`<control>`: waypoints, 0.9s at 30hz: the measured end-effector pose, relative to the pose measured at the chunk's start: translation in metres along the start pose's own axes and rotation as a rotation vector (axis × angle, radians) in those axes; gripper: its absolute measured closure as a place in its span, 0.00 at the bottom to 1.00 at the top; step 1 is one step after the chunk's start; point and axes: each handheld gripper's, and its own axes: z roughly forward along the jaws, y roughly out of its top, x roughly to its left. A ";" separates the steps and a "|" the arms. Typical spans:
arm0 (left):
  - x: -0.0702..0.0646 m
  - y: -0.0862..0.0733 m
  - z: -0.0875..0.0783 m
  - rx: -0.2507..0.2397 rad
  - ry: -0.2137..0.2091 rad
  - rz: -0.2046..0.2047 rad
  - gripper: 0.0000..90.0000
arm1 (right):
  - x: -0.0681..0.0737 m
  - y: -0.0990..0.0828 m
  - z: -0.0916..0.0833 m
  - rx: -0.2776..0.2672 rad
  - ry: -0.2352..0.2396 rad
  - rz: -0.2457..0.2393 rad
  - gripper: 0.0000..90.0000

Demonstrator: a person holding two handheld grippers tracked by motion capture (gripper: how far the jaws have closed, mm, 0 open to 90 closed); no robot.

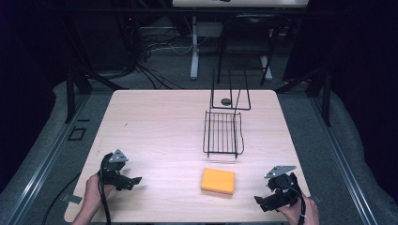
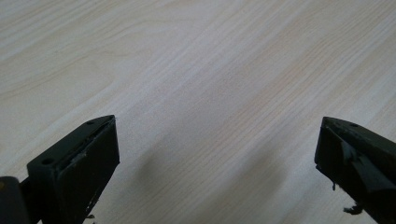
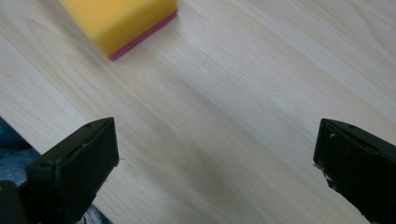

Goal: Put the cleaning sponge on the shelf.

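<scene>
A yellow sponge (image 1: 218,181) with a red underside lies flat on the wooden table (image 1: 159,126), near the front and right of centre. Behind it a black wire rack (image 1: 222,133) stands with a tall wire frame (image 1: 230,91) beyond it, and a small dark round object (image 1: 226,101) sits at that frame's foot. My left gripper (image 1: 133,181) rests low at the front left, open, with bare wood between its jaws (image 2: 217,154). My right gripper (image 1: 263,202) is at the front right, open over bare wood (image 3: 215,158); the sponge (image 3: 121,18) lies ahead and to its left.
The table's front edge runs close to both hands, and blue cloth (image 3: 14,149) shows past that edge in the right gripper view. Beyond the table's far edge are dark floor, cables and table legs (image 1: 194,47). Open wood spans the middle and left of the table.
</scene>
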 end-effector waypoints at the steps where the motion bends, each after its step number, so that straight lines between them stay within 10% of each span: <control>1: 0.000 0.000 0.000 0.000 0.000 0.000 0.00 | 0.001 0.002 -0.001 -0.004 0.001 -0.012 0.00; 27: 0.001 0.000 0.000 0.001 -0.007 -0.004 0.00 | 0.026 0.051 0.010 0.031 0.067 -0.203 0.00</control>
